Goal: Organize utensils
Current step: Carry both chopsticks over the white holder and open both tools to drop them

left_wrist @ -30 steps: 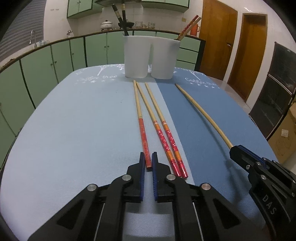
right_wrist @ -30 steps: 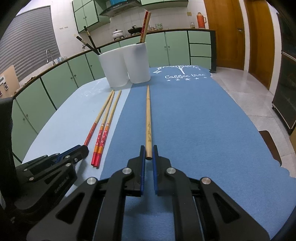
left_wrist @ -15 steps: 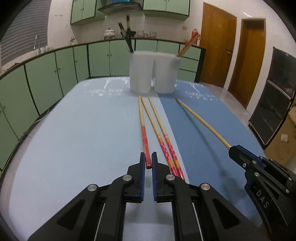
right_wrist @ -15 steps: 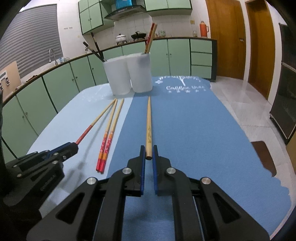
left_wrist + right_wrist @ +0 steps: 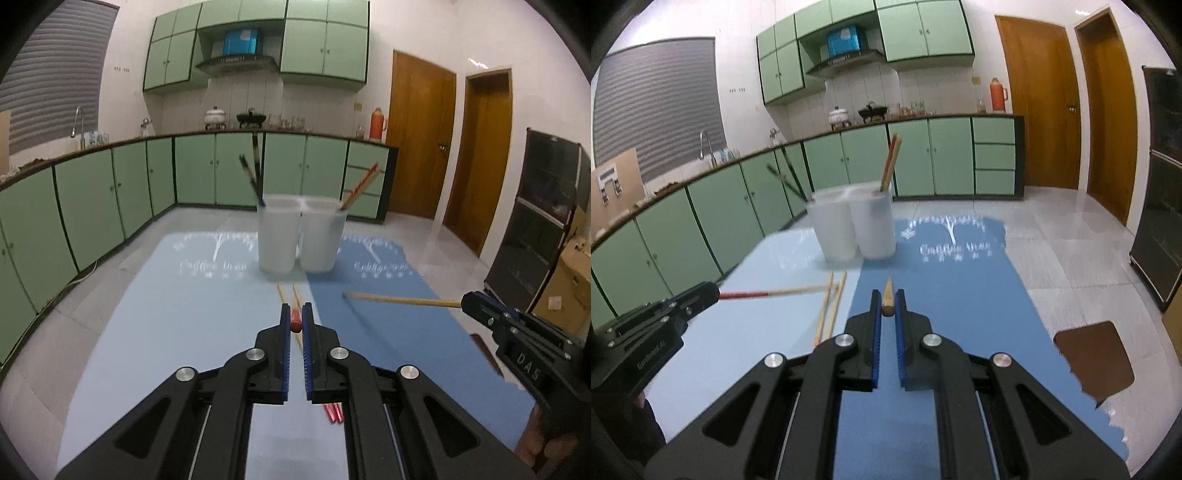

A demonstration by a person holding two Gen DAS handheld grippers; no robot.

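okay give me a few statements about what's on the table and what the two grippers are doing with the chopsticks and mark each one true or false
1. The left gripper is shut on the red-ended chopstick. True.
2. The right gripper is open and holds nothing. False: it is shut on the plain wooden chopstick.
3. Two white cups stand side by side at the far end of the table. True.
4. Both cups are empty. False: the left one holds dark chopsticks, the right one red-ended chopsticks.
5. Two more chopsticks lie on the light blue mat. True.
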